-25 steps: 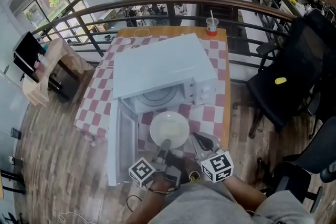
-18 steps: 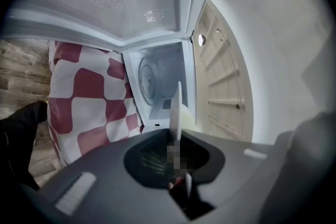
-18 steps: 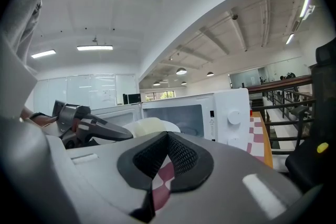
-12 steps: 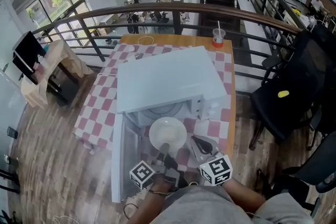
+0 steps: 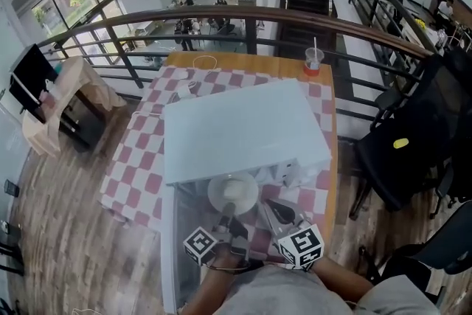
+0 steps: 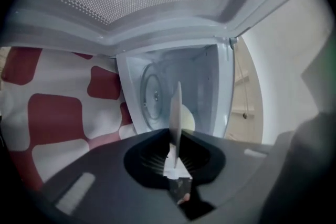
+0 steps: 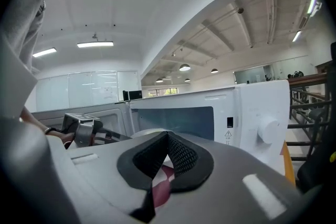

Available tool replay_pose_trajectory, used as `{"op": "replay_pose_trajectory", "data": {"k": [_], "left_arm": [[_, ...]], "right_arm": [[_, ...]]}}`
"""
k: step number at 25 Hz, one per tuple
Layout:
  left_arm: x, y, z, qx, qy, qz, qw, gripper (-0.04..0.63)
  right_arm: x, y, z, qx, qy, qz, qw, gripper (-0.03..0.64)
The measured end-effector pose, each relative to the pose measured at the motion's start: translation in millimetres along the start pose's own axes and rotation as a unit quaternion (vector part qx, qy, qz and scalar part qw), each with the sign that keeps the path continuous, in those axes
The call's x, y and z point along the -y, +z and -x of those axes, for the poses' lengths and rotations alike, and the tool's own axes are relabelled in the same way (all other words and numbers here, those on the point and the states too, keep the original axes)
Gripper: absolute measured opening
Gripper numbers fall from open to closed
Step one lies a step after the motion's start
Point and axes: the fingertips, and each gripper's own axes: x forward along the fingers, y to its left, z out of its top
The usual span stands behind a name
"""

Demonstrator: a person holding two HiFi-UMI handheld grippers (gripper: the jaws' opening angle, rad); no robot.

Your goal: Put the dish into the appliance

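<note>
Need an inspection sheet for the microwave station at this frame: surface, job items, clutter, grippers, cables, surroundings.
Surface: table under a red-and-white checked cloth.
Job's things: white microwave with its door swung open; white dish at the cavity mouth, partly under the top's front edge; turntable visible inside.
Clutter: cup with straw at the table's far edge.
Grippers: left gripper shut on the dish's near rim; right gripper shut, nothing between its jaws, just right of the dish.
Cables: white cable looped at the far edge.
Surroundings: railing behind the table, black chair to the right, wood floor.
</note>
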Motion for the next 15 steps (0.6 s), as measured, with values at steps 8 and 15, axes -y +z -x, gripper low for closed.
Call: {"op": "replay_pose_trajectory", "data": {"k": [8, 15], "left_arm": [[-24.0, 19.9, -38.4, 0.013, 0.031, 0.025, 0.9991, 0.038], [-30.1, 31.8, -68.2, 0.013, 0.046, 0.029, 0.9984, 0.038]], "right_arm": [[1.9, -1.3, -33.9, -0.02, 0.021, 0.004, 1.0, -0.002], [5.8, -5.1, -49.2, -0.027, 0.028, 0.002, 0.999, -0.002]]}}
